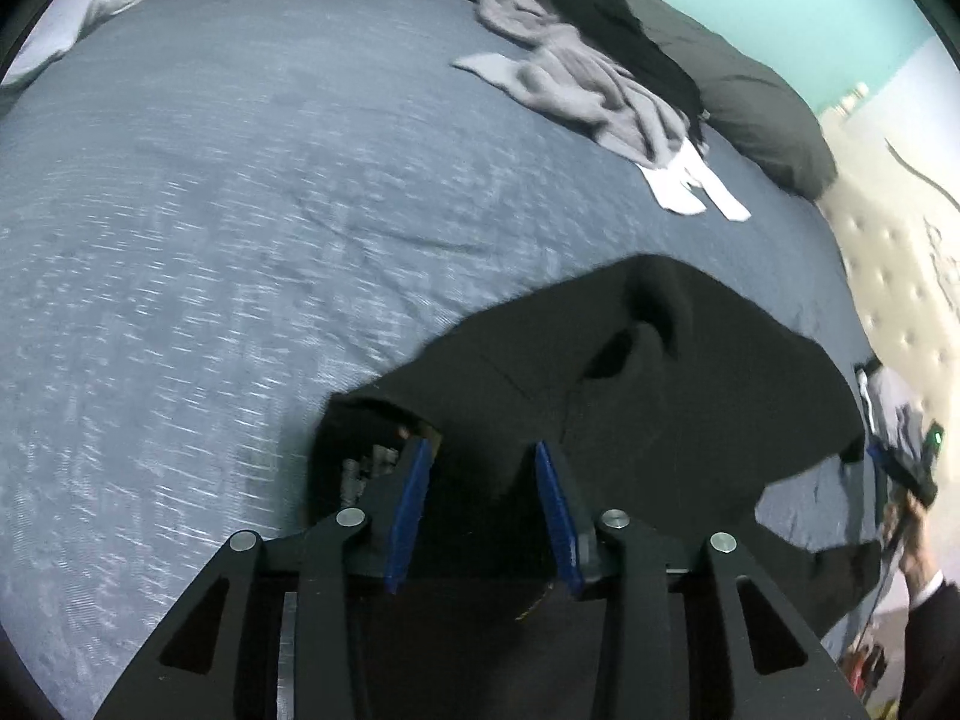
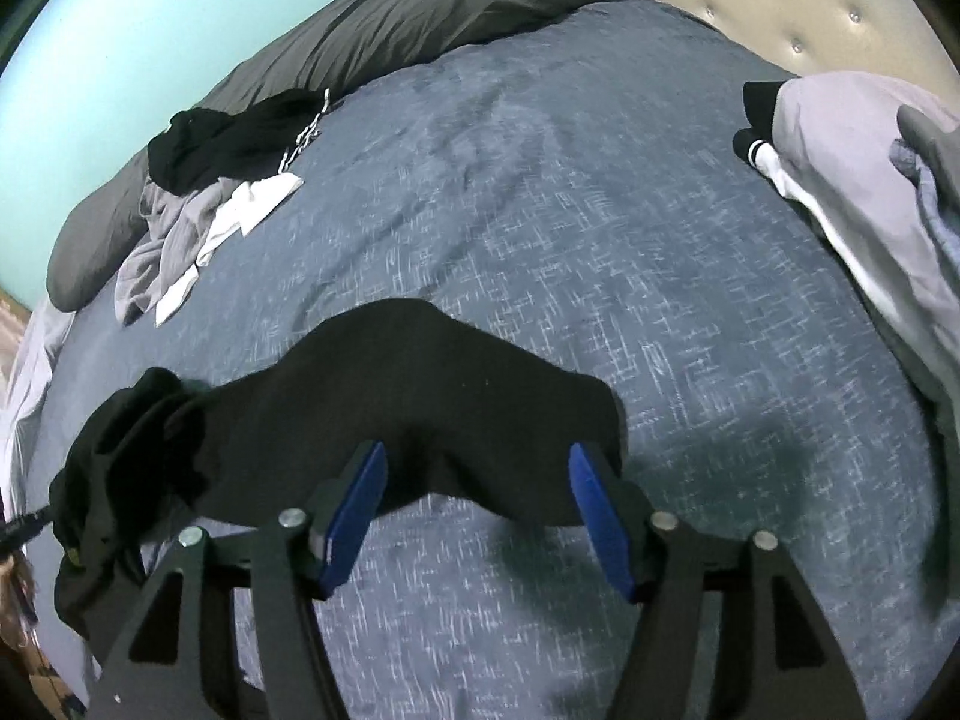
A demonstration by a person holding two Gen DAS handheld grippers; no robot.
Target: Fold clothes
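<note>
Blue-padded jaws of the left gripper stand parted, released, over a black garment, a soft matte cloth lying rumpled on the bed. One pad sits beside the garment's bunched near corner; whether cloth lies between the jaws I cannot tell for sure. The right gripper, jaws also wide apart and holding nothing, hovers at the garment's near edge, which dips between the pads. The bed wears a blue-grey woven cover with pale flecks. Grey pillows, long and smooth, line its far side. A crumpled pile of clothes, grey, black and white, lies well apart.
</note>
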